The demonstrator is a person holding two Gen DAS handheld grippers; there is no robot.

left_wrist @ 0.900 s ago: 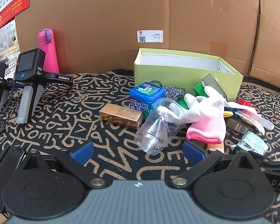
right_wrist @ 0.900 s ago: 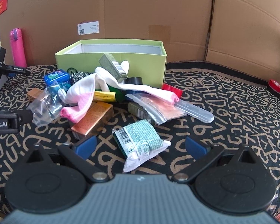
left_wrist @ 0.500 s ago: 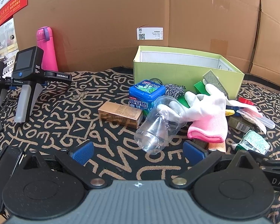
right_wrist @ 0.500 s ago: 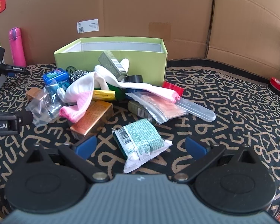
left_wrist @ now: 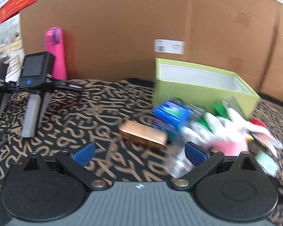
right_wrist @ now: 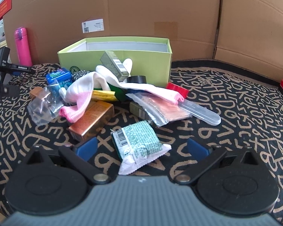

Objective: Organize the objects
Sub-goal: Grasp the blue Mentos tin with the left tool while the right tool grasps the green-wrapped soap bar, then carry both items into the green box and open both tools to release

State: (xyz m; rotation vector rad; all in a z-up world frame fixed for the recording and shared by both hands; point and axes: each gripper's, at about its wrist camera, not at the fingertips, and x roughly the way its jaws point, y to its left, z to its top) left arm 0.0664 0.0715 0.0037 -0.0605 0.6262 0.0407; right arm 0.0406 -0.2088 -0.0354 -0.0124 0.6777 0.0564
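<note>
1. Between the two blue pads of the right gripper [right_wrist: 142, 147], just short of them, lies the green-and-white printed foil packet [right_wrist: 138, 144], flat on the black bench cloth with tan lettering [right_wrist: 235, 113]. Its jaws stand fully released, with nothing pressed between them.
2. Relative to the open lime-green cardboard box [right_wrist: 145, 62], the packet sits well in front, nearer the camera than the rest of the heap piled against the box's front wall.
3. Its long axis runs obliquely, from the barcoded end at upper left to the white crimped seal at lower right, so it lies skewed to the line across the pads; my judgement is that a small twist of the wrist would let the pads meet its long sides.
4. Over on the other side, the left gripper [left_wrist: 139, 151] is likewise wide released and empty. That view is smeared, but a crumpled clear plastic cup [left_wrist: 179, 162] shows just beyond its right-hand pad, not between the pads.
5. Judged from both views, the right hand is the nearer one to the packet, with a short forward and downward reach; the box stays the likely place to put it.
</note>
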